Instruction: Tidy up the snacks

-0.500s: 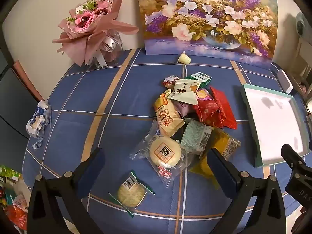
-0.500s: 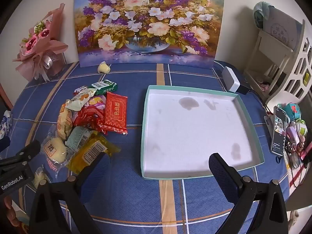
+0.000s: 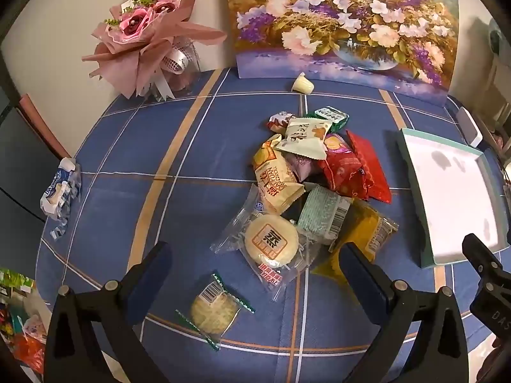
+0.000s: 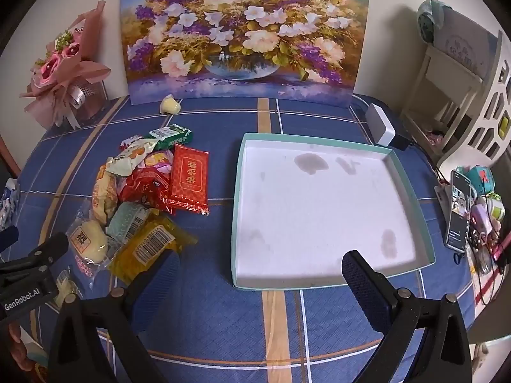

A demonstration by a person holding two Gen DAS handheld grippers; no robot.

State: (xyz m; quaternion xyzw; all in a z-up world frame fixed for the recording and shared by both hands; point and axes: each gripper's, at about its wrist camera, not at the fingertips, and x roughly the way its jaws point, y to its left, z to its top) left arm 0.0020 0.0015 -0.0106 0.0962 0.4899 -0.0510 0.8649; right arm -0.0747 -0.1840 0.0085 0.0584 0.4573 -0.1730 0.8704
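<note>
Left gripper point(image 3: 255, 265) spread wide, holding nothing — round cake packet point(image 3: 271, 244) just ahead between its fingers. Right gripper point(image 4: 260, 269) released too (tray point(image 4: 238, 210) edge ahead).

- Snack packets point(image 3: 319, 175) in the main pile: I counted about ten, though a couple were half buried.
- One stray round cake in a green-edged wrapper point(image 3: 214, 310), off on its own.
- One little jelly cup point(image 3: 302, 83).
- One teal tray point(image 4: 412, 191).
- One flower painting point(image 4: 242, 32), one pink bouquet point(image 3: 143, 28).
- One crumpled blue-and-white wrapper point(image 3: 59, 188).
</note>
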